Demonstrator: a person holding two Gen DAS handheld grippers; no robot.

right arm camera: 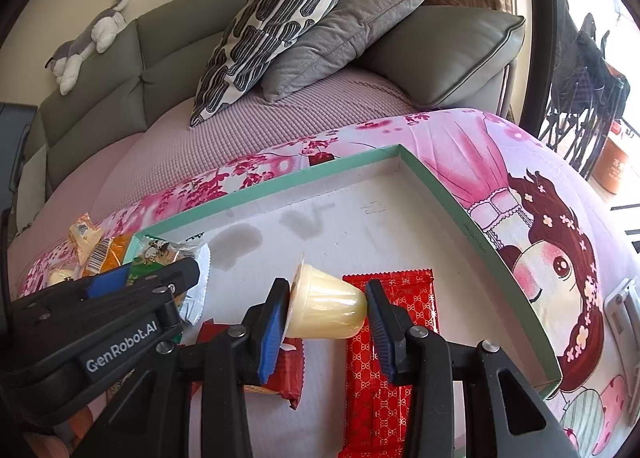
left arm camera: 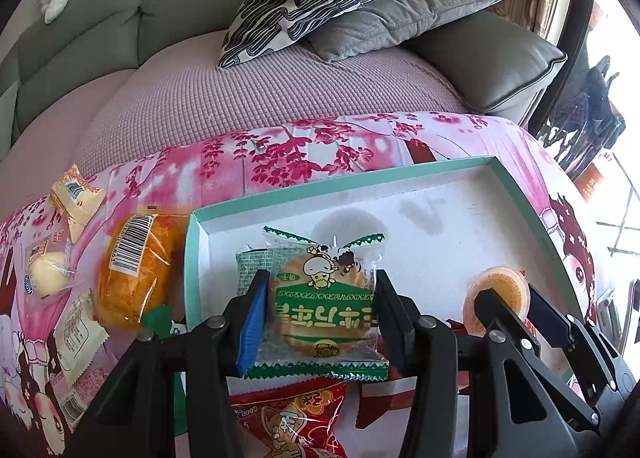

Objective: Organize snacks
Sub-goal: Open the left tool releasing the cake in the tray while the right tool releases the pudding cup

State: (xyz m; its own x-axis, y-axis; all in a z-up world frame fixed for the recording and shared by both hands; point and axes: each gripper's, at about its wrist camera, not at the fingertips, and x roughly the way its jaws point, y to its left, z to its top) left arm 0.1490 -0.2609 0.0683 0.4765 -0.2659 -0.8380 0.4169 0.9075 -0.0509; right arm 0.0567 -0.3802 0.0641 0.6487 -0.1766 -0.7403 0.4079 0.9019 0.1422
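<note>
My left gripper (left arm camera: 320,318) holds a cracker pack (left arm camera: 320,310) over the tray's (left arm camera: 516,194) left end; my right gripper (right arm camera: 326,314) holds a jelly cup (right arm camera: 324,308) over its middle, above two wrappers (right arm camera: 384,358). Bread (left arm camera: 136,270) lies left, outside the tray.

Green-and-white cracker packet (left arm camera: 320,310), pale-yellow jelly cup (right arm camera: 326,308), teal-rimmed tray (right arm camera: 500,254).

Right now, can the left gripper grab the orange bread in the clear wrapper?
Probably not yet: the left gripper is shut on the green cracker packet, and the orange bread lies outside the tray's wall.
</note>
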